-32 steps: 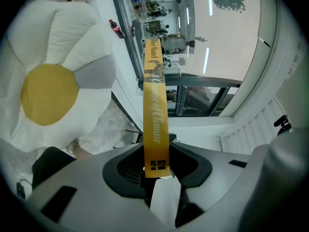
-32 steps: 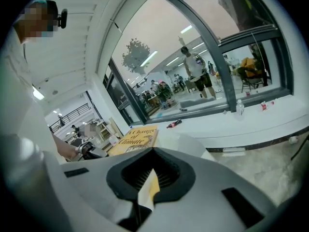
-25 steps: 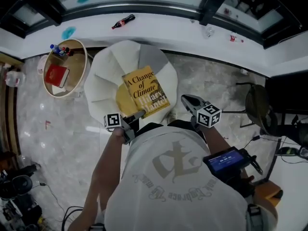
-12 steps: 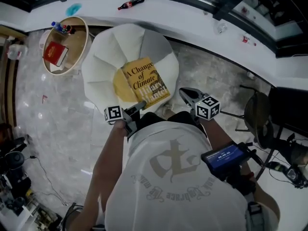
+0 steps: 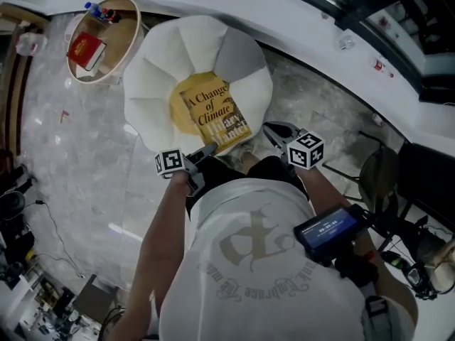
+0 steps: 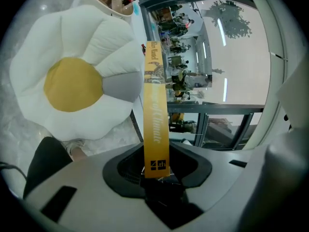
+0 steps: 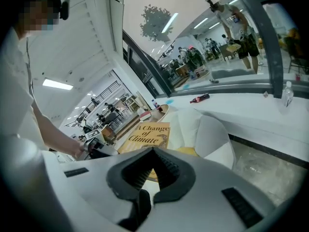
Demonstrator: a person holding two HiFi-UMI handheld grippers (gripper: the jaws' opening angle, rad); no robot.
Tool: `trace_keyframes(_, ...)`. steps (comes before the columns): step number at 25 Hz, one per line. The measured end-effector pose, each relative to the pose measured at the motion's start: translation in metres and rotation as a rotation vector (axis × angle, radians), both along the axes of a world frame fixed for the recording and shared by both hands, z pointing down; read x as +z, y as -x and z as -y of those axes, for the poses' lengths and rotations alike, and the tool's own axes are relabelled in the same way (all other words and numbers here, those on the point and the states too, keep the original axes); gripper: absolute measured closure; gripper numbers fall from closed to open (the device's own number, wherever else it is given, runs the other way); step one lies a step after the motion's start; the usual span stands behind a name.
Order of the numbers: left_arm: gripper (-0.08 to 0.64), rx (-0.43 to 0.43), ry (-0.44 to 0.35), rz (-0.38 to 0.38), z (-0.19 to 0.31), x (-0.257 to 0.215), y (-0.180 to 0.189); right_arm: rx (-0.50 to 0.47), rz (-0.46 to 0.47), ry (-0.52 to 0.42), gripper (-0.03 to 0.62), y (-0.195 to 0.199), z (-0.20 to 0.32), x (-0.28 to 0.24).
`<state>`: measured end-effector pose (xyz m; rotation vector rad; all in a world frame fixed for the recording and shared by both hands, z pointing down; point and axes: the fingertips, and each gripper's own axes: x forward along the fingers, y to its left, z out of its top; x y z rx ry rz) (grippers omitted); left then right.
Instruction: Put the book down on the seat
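head view shows my left gripper pinching the near corner of the book, flat and yellow, over the seat, a puffy white cushion of rounded petals round a yellow centre. whether book and seat touch i cannot tell. its thin spine sits clamped between ribbed black pads. my right gripper stands spread and empty, just right of the book.

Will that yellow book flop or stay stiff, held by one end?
Probably stiff: the book juts straight from the left gripper without sagging. Clamped only at the spine's end, it may pivot. The puffy seat should cushion it, perhaps unevenly.
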<state>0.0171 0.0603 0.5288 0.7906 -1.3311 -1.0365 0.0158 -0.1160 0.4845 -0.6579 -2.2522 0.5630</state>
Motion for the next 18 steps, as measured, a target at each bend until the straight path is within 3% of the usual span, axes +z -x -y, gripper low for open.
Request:
trace_keyframes(4, 0.405, -0.047, 0.003, -0.016, -0.010, 0.017, -0.007, -0.053, -0.019, -0.006, 0.577, 0.000, -0.011, 0.011)
trace_keyframes(18, 0.405, -0.151, 0.046, -0.090, -0.028, 0.089, -0.019, -0.103, -0.103, -0.008, 0.577, -0.014, -0.027, 0.049)
